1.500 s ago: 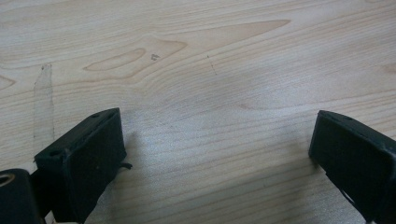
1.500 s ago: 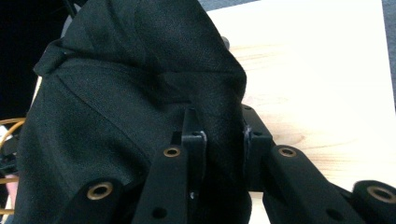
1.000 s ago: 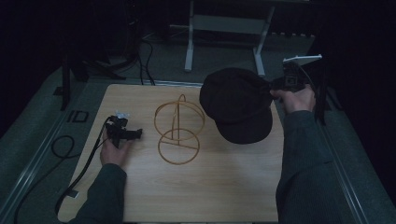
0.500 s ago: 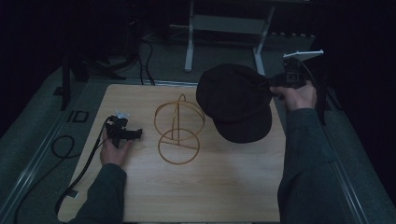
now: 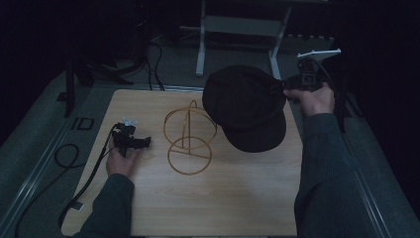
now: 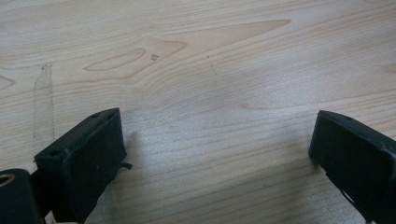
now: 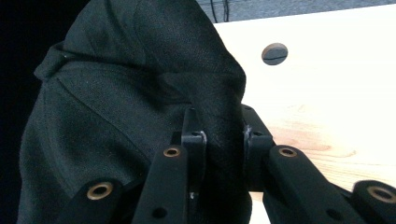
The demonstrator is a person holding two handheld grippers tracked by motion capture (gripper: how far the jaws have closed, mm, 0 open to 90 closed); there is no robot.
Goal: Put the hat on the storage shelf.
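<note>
A black cap (image 5: 246, 106) is held aloft at upper right of the high view, pinched at its edge by the right gripper (image 5: 286, 85). The wire stand (image 5: 189, 137) sits at centre; placement there is probably intended, requiring leftward carriage. The left gripper (image 6: 215, 154), jaws spread, is rested empty.

High view is reading very dim & underexposed: counter (image 5: 247, 198) is showing as the one lit patch, surroundings falling off to near black, detail soft & grainy. Left gripper view is looking bright, evenly lit, wood grain sharp; soft shadows are sitting beside the near claw jaws, which are blurring slightly. Right gripper view: counter is glaring pale, black cap (image 7: 130, 107) staying dark w/ weave visible.
</note>
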